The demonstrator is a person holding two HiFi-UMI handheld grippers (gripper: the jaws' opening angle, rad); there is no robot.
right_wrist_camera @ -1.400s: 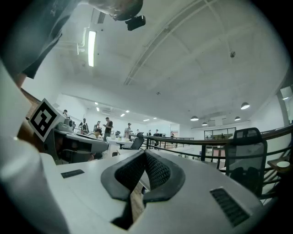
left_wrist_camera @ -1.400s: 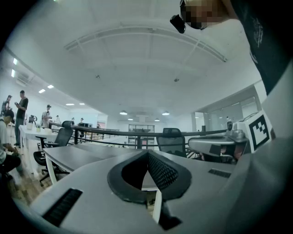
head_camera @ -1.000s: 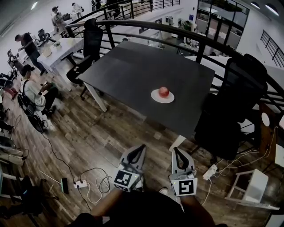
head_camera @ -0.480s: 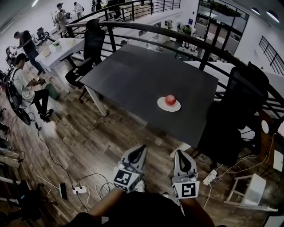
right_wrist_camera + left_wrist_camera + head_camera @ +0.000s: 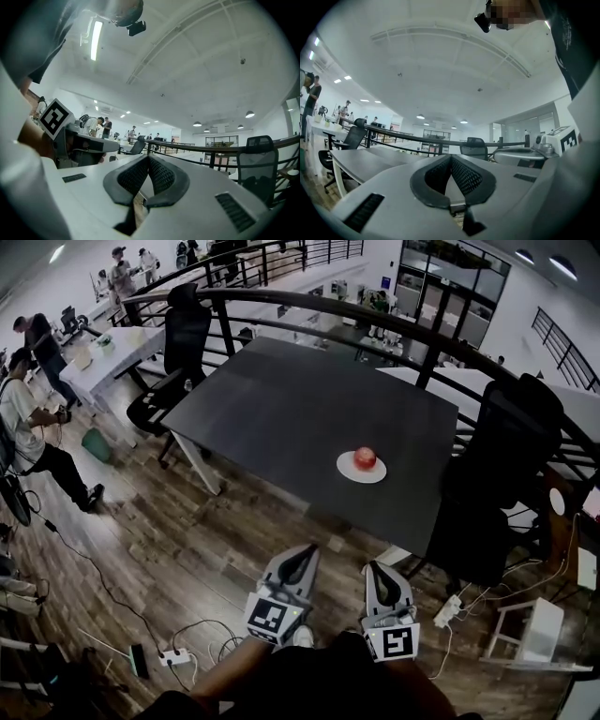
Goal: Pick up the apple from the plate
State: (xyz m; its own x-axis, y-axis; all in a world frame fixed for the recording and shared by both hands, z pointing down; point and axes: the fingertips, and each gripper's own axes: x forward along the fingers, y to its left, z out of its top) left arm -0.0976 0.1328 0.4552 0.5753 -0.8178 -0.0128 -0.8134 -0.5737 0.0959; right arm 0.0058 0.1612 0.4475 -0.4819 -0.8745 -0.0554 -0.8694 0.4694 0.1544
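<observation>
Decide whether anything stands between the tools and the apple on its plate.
Nothing visible does. The left tool and right tool hang over the floor short of the table; only its bare top lies before the apple on its plate.

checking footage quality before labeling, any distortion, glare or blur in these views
Head view: strong fisheye, the railing bows, edges darken, apple and plate stay sharp. Left gripper view: round black vignette, even light. Right gripper view: same vignette, ceiling light flares.
</observation>
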